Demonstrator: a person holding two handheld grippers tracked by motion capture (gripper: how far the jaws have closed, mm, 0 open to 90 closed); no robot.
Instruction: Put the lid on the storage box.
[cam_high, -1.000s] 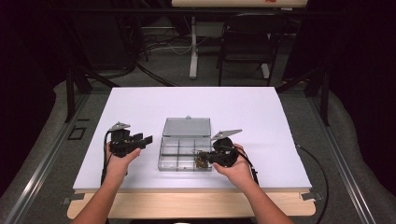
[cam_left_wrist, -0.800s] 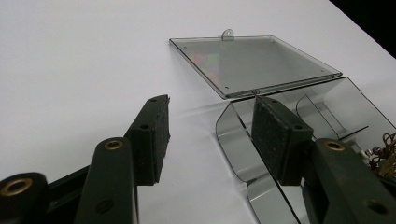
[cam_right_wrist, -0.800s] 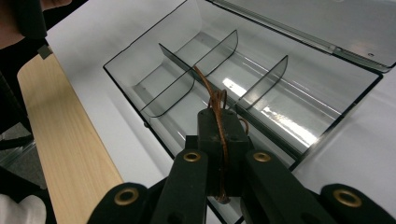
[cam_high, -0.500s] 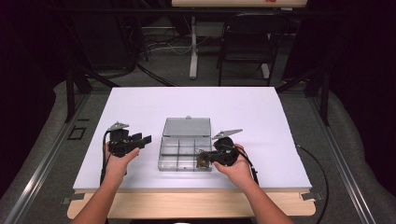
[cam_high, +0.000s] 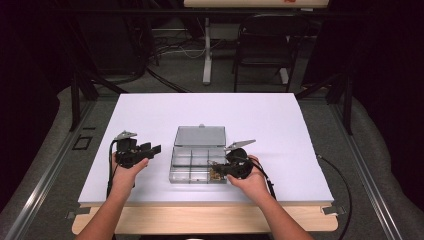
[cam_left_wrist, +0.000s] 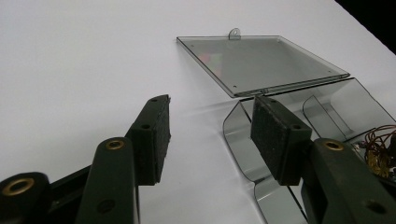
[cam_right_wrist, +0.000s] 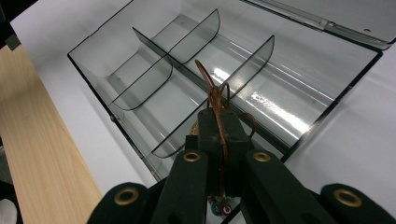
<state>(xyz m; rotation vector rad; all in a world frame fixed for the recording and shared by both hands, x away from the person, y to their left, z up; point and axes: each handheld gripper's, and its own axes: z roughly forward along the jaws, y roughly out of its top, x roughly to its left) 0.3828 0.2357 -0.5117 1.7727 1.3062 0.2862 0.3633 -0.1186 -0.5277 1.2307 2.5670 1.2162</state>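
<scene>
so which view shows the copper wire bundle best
The right gripper view: the copper wire bundle sits close up, clamped between the shut right gripper over the clear box. The left gripper view catches a few loops at its right edge. The high view shows a small brownish speck.

White table (cam_high: 280, 120) on wooden base, pale wood edge (cam_high: 200, 220) at near side. Black folding chair (cam_high: 262, 47) beyond far end. White stand leg (cam_high: 207, 50) nearby, cables (cam_high: 165, 47) on grey floor.
</scene>
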